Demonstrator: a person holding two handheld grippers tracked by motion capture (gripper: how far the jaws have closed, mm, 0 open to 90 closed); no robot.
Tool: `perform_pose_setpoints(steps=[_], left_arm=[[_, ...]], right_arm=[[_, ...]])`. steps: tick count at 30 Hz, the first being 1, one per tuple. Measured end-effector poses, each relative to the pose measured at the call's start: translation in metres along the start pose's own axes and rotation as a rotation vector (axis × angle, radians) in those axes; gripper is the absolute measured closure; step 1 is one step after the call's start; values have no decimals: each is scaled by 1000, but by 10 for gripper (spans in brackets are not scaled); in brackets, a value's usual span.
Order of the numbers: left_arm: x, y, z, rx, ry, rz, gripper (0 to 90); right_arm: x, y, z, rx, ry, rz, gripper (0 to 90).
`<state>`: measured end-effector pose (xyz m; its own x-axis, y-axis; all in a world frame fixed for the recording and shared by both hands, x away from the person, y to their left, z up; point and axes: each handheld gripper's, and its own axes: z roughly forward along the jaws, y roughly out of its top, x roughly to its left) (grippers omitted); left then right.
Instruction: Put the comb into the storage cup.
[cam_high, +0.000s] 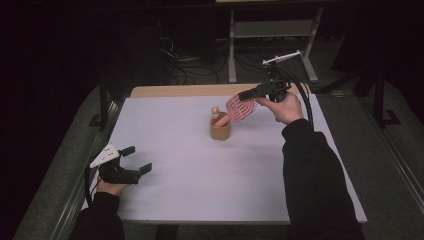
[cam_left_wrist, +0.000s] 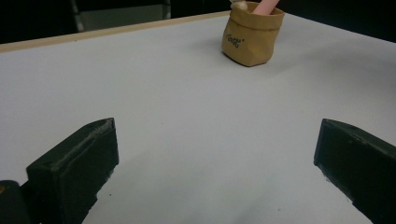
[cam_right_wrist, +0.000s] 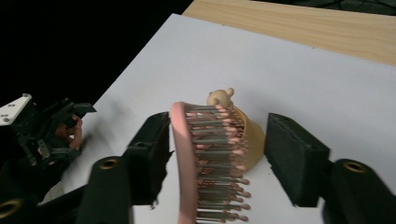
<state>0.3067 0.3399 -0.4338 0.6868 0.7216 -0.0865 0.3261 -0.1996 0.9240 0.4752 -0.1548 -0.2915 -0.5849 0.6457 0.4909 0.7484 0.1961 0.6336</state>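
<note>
Pink plastic item: pink vented hairbrush with metal pins tipped in pink beads; handle end down in the holder, head up and leaning toward my right side.
Handling, my estimate: light, stiff frame; pins springy and awkward to squeeze; smooth plastic may slip and swivel if pinched at one point only.
Where I would hold: flat across the rim of the head, or on the handle just above the holder, not on the pins.
Holder: small tan paper-like pouch with rolled rim, mid tabletop; soft walls, probably light, so it may tip or lift with the brush.
Other content: pale rounded knob-topped piece in the same pouch; I cannot identify it.
Writing: short dark printed word on the pouch front, too small for me to read.
Right hand-held gripper: jaws apart, either side of the brush head; contact I cannot confirm.
Left hand-held gripper: jaws wide, empty, low over the white tabletop, well apart from the pouch.
</note>
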Motion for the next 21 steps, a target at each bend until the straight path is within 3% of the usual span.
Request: perform_pose_setpoints(steps=[5, 10, 21], left_arm=[[0, 0, 0, -3, 1, 0, 0], [0, 0, 0, -1, 1, 2, 0], [1, -1, 0, 5, 9, 3, 0]], right_arm=[[1, -4, -5, -25, -71, -39, 160], [-3, -9, -13, -38, -63, -57, 18], [-15, -26, -33, -79, -91, -72, 0]])
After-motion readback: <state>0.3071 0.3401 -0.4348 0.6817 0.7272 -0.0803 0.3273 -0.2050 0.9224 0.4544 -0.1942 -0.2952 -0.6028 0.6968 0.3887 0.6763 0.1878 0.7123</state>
